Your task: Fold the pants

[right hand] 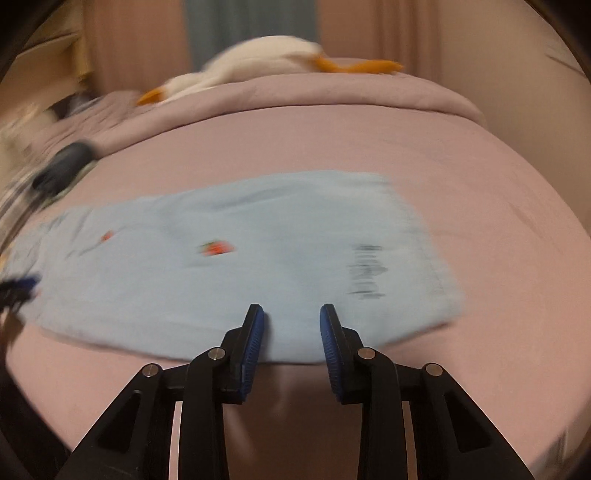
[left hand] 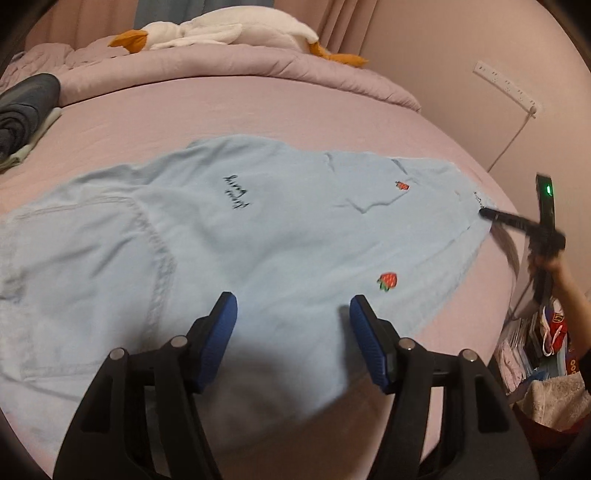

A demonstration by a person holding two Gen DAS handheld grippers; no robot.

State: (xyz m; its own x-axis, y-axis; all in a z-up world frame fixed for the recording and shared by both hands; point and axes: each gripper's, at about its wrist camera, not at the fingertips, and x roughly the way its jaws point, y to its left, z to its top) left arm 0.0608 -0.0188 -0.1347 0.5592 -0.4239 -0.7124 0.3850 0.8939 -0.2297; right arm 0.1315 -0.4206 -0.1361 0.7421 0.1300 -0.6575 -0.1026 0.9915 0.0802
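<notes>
Light blue pants [left hand: 229,236] with strawberry patches and dark script lie flat on the pink bed; they also show, blurred, in the right wrist view [right hand: 236,266]. My left gripper [left hand: 293,306] is open and empty, hovering over the pants' near edge. My right gripper [right hand: 291,314] is open and empty over the pants' near edge. In the left wrist view the right gripper [left hand: 487,213] appears at the far right, by the pants' right end. The left gripper's blue tip [right hand: 22,284] shows at the left edge of the right wrist view.
The pink bed sheet [left hand: 258,110] surrounds the pants. A rolled pink duvet [left hand: 240,62] and a white goose plush [left hand: 221,31] lie at the back. Dark folded clothes [left hand: 22,110] sit at the back left. A power strip [left hand: 506,86] hangs on the right wall; clutter [left hand: 543,354] sits beside the bed.
</notes>
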